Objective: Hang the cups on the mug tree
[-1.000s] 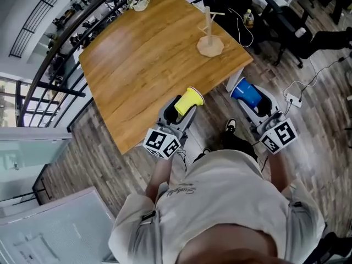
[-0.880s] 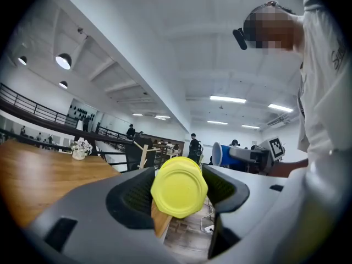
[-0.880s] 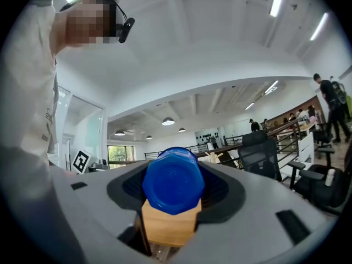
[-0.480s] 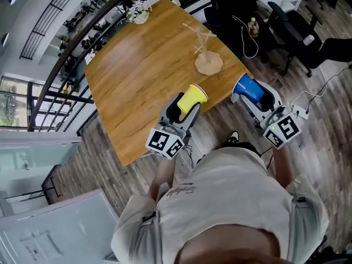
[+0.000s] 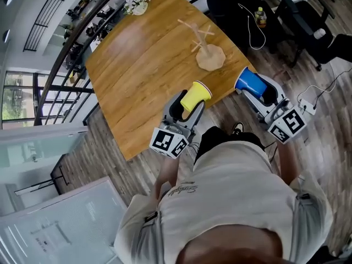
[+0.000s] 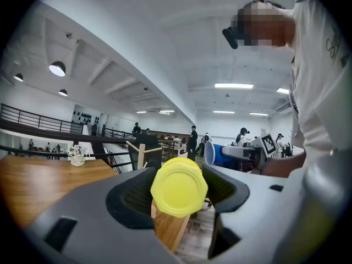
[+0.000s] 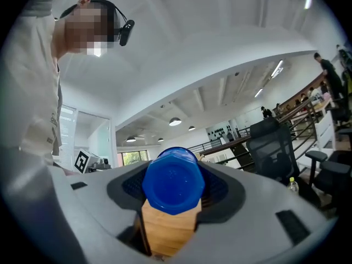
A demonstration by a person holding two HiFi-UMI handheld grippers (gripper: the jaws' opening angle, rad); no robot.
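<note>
My left gripper [image 5: 190, 99] is shut on a yellow cup [image 5: 195, 95], held over the near edge of the wooden table [image 5: 143, 65]; its base faces the camera in the left gripper view [image 6: 179, 187]. My right gripper [image 5: 256, 87] is shut on a blue cup [image 5: 249, 82] just off the table's right corner, and the blue cup [image 7: 173, 180] fills the middle of the right gripper view. The wooden mug tree [image 5: 206, 51] stands on its round base near the table's right edge, beyond both cups, with bare pegs.
A small vase of flowers [image 5: 136, 4] sits at the table's far end. Black office chairs [image 5: 300, 15], a bottle [image 5: 260, 18] and cables lie on the floor right of the table. A railing [image 5: 66, 54] runs along the table's left side.
Both grippers have risen and moved forward toward the table with their cups. The blue cup now sits closer to the table's right corner.
</note>
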